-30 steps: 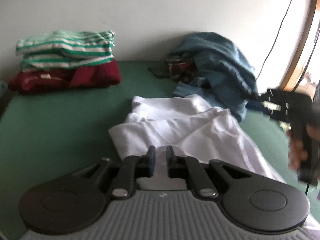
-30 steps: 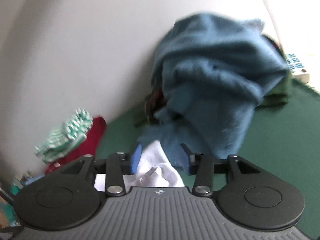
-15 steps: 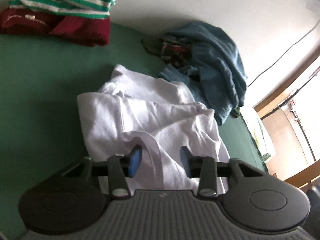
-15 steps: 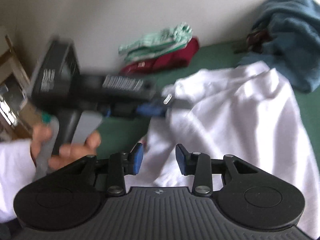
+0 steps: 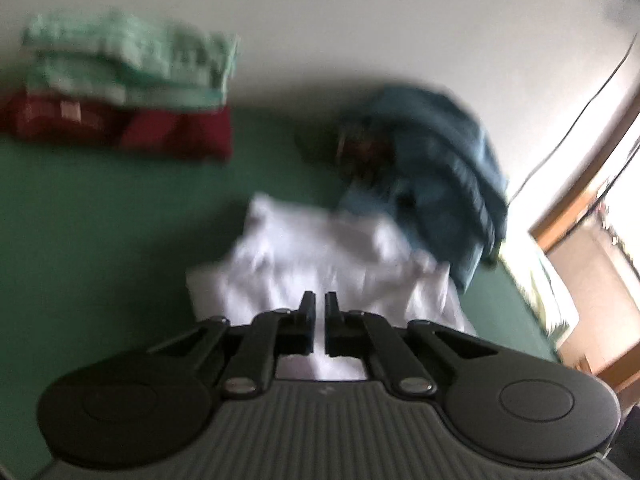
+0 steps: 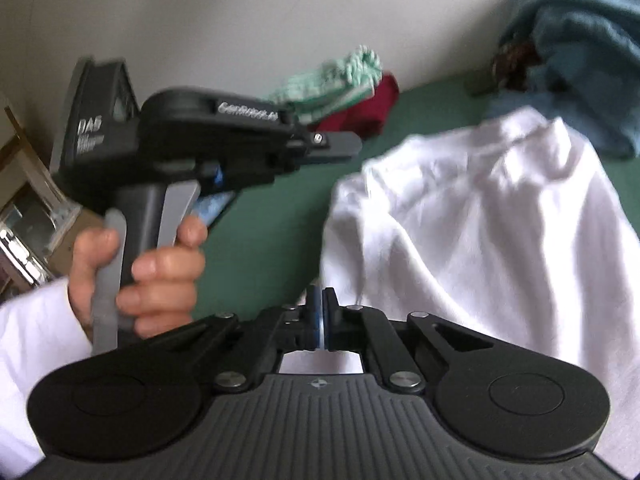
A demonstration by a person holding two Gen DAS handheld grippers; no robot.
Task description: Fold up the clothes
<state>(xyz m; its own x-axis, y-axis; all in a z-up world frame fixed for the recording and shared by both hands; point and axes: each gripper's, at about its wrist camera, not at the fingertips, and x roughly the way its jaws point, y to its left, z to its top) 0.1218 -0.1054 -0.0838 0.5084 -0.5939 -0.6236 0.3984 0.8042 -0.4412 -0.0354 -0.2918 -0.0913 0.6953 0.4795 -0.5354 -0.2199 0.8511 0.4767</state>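
A crumpled white shirt (image 5: 320,264) lies on the green surface (image 5: 100,220); it also shows in the right wrist view (image 6: 480,220). My left gripper (image 5: 319,304) has its jaws almost closed, with white cloth between and under them. It appears in the right wrist view (image 6: 348,146) lifted above the surface, left of the shirt. My right gripper (image 6: 319,300) is shut at the shirt's near left edge; white cloth shows under its jaws.
A folded green-striped garment (image 5: 128,64) sits on a folded dark red one (image 5: 120,128) at the back left. A heap of blue and dark clothes (image 5: 432,164) lies at the back right against the white wall. A wooden frame (image 5: 580,200) stands at the right.
Both grippers closed from open. The left view tilted up and away, now blurred. The left gripper in the right view rose and shifted right.
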